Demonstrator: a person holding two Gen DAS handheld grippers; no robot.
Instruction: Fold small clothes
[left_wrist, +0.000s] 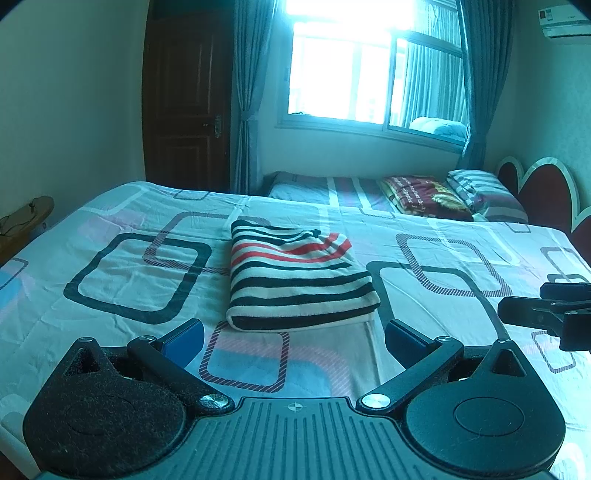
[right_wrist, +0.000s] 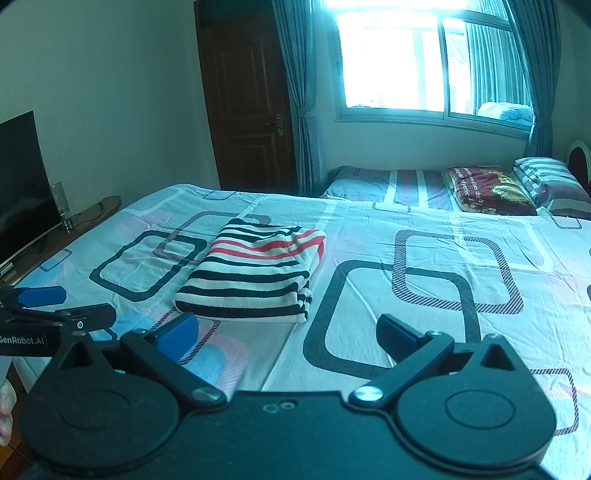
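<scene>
Striped garment (left_wrist: 295, 280), folded into a thick rectangle with black, white and red bands, lies flat on the bed (left_wrist: 129, 258), roughly midway across the patterned sheet and a little back from the near edge. A white layer of cloth shows just under its near edge. Left gripper (left_wrist: 293, 338) hangs above the near edge of the bed, short of the garment and clear of it, its blue-padded fingers (left_wrist: 184, 341) spread wide with nothing between them. Right gripper (right_wrist: 286, 338) sits beside it toward the bed's right side, also spread apart and empty, apart from the cloth. Beyond the far edge a second bed (left_wrist: 332, 190) carries a folded red blanket (left_wrist: 424, 195) and a striped pillow (left_wrist: 480, 190), under a bright window (left_wrist: 369, 74).
</scene>
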